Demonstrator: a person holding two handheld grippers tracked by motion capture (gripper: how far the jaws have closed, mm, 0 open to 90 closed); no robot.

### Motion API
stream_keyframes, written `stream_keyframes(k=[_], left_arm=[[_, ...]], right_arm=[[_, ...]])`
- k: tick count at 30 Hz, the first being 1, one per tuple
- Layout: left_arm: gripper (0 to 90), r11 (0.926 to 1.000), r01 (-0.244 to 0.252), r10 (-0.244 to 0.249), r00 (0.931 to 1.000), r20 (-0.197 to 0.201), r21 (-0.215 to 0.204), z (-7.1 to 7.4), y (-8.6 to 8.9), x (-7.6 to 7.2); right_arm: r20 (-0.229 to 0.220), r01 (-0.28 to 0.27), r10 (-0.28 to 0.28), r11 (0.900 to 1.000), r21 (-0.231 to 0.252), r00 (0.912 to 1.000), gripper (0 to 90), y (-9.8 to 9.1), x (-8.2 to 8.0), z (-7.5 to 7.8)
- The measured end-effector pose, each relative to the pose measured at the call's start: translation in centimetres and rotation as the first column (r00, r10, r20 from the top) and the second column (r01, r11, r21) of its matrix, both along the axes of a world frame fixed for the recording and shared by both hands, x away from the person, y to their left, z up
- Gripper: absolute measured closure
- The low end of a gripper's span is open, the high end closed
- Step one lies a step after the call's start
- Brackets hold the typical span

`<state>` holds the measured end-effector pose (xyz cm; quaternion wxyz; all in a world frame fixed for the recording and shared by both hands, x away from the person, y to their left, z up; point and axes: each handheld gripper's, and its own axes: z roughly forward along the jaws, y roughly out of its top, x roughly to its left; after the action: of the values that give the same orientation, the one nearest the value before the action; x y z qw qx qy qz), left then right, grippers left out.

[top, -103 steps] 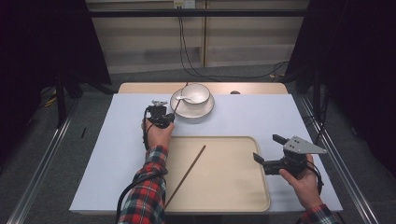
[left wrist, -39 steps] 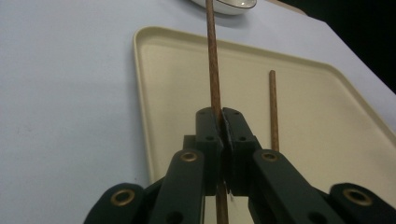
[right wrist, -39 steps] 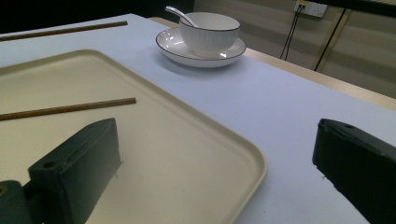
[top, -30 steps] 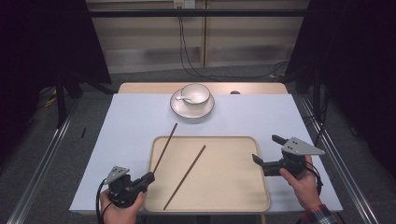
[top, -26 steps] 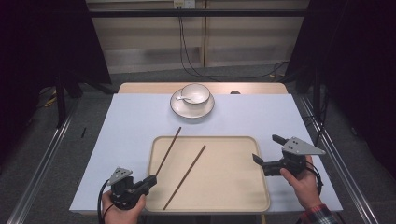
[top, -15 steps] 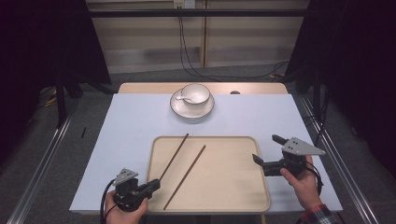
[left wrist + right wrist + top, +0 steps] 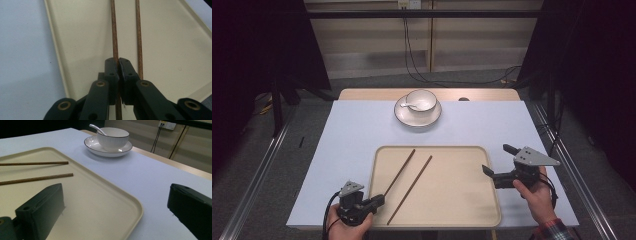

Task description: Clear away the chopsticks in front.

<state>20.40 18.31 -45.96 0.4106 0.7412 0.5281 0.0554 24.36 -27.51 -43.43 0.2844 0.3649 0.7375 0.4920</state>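
My left gripper (image 7: 379, 200) sits at the tray's near left corner, shut on the near end of a brown chopstick (image 7: 401, 170). In the left gripper view the jaws (image 7: 118, 61) pinch that chopstick (image 7: 114, 30), which runs away over the beige tray (image 7: 80, 37). A second chopstick (image 7: 411, 187) lies on the tray just to its right, almost parallel (image 7: 138, 32). My right gripper (image 7: 498, 160) stands open at the tray's right edge with nothing between its jaws (image 7: 116, 192).
A white bowl (image 7: 421, 100) with a spoon (image 7: 409, 106) stands on a saucer (image 7: 404, 117) at the back of the pale blue mat, also seen in the right gripper view (image 7: 112, 138). The tray's (image 7: 462, 200) right half is bare.
My left gripper has carried the chopstick to the right, from beside the tray's left edge to over the tray next to the other chopstick. The right hand has stayed put.
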Motion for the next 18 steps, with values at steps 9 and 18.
stream_keyframes(k=[9,18], left_arm=[[80.3,1.0000,-0.008,0.008,1.0000,0.000,-0.005,-0.2,-0.2,0.2],[55.0,0.9964,-0.038,0.046,0.9939,0.101,-0.076,0.7,-0.1,1.1]], right_arm=[[-0.003,-0.003,0.003,1.0000,0.002,1.0000,0.6,-0.1,0.0,0.0],[-0.002,-0.001,0.001,1.0000,0.003,1.0000,0.7,-0.1,0.0,0.0]])
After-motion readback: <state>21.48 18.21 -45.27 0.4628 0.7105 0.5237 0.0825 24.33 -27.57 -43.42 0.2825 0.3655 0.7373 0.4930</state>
